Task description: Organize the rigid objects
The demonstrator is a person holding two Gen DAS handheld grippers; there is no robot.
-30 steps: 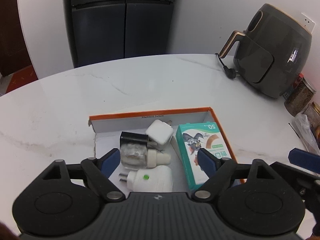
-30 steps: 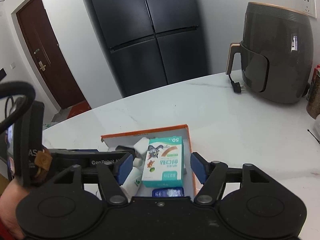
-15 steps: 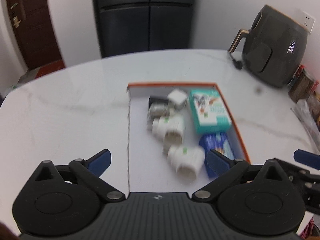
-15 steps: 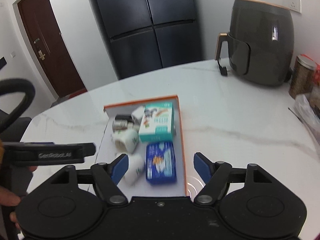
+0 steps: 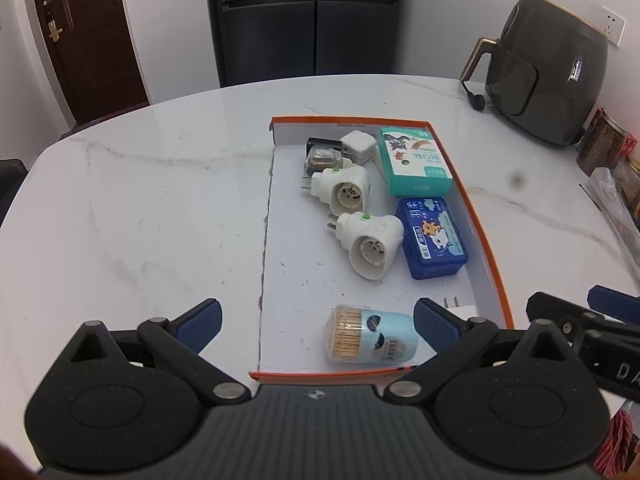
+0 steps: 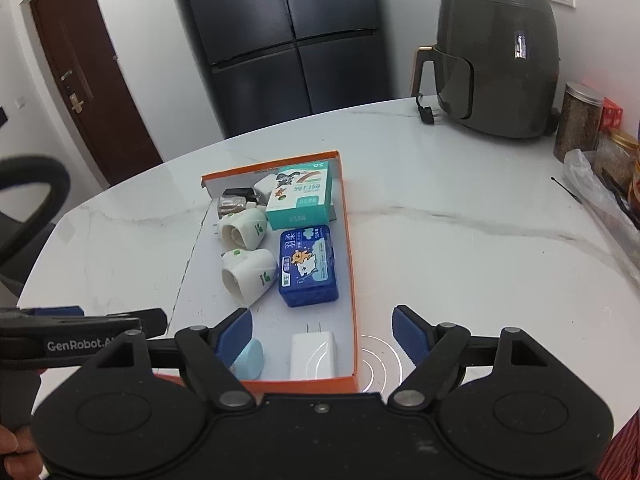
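Observation:
An orange-rimmed shallow box (image 5: 486, 240) (image 6: 348, 248) lies on the white marble table. In it lie a teal carton (image 5: 414, 161) (image 6: 301, 196), a blue case (image 5: 434, 238) (image 6: 308, 266), two white plug-in units (image 5: 370, 244) (image 5: 340, 189), a white cube charger (image 5: 357, 146), a black adapter (image 5: 320, 145), a toothpick jar (image 5: 372, 339) on its side and a white charger (image 6: 314, 356). My left gripper (image 5: 318, 320) is open and empty above the box's near end. My right gripper (image 6: 322, 330) is open and empty over the near right corner.
A dark air fryer (image 5: 548, 68) (image 6: 496, 60) with its loose plug (image 6: 428, 114) stands at the back right. Jars (image 6: 578, 122) and a plastic bag (image 6: 600, 196) crowd the right edge. A dark fridge (image 5: 308, 16) and a brown door (image 6: 92, 92) are behind the table.
Both grippers have pulled back and up from the box, so the whole box and its near end have come into view. Both stay open and empty.

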